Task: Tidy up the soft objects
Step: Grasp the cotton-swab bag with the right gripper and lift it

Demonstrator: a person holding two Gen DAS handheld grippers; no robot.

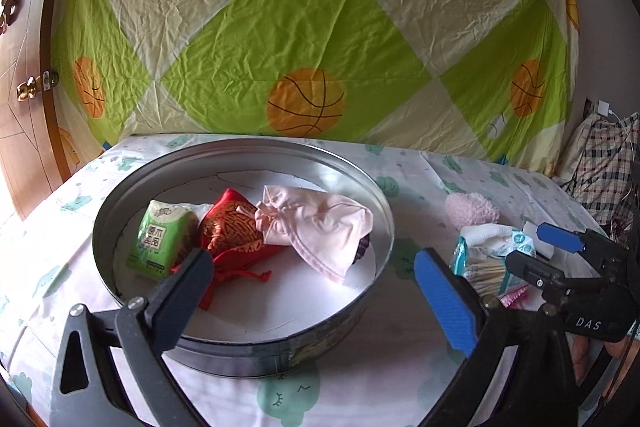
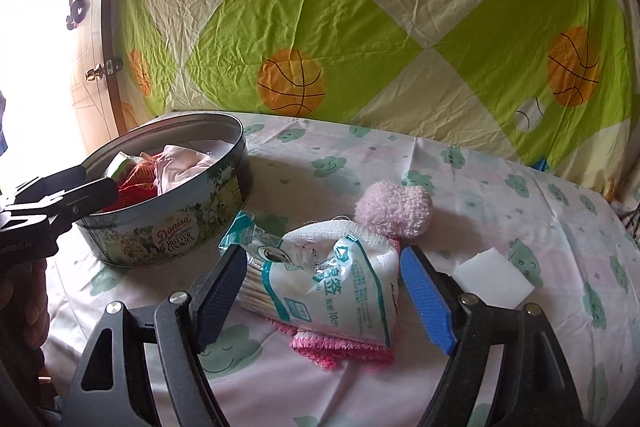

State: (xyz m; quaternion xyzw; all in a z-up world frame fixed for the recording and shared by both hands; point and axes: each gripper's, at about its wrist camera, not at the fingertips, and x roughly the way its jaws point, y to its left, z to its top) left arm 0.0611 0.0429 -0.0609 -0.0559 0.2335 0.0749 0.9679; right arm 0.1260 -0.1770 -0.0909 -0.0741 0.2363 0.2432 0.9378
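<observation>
A round cookie tin [image 1: 132,187] holds a green tissue pack [image 1: 160,235], a red embroidered pouch [image 1: 232,227] and a pink drawstring bag [image 1: 320,223]. My left gripper [image 1: 316,283] stands open over the tin's near rim with nothing between its fingers. To the right of the tin [image 2: 168,235], my right gripper [image 2: 324,287] is open astride a plastic bag of thin sticks [image 2: 320,287]. That bag lies on a folded pink towel [image 2: 340,347] and a white gauze cloth [image 2: 332,233]. A fluffy pink ball [image 2: 394,209] sits just behind them.
A white sponge block [image 2: 496,277] lies right of the right gripper. The table wears a cloud-print cloth [image 2: 500,187]. A green and cream sheet [image 1: 320,27] hangs behind. A wooden door [image 1: 24,107] is at the left, plaid fabric [image 1: 600,163] at the far right.
</observation>
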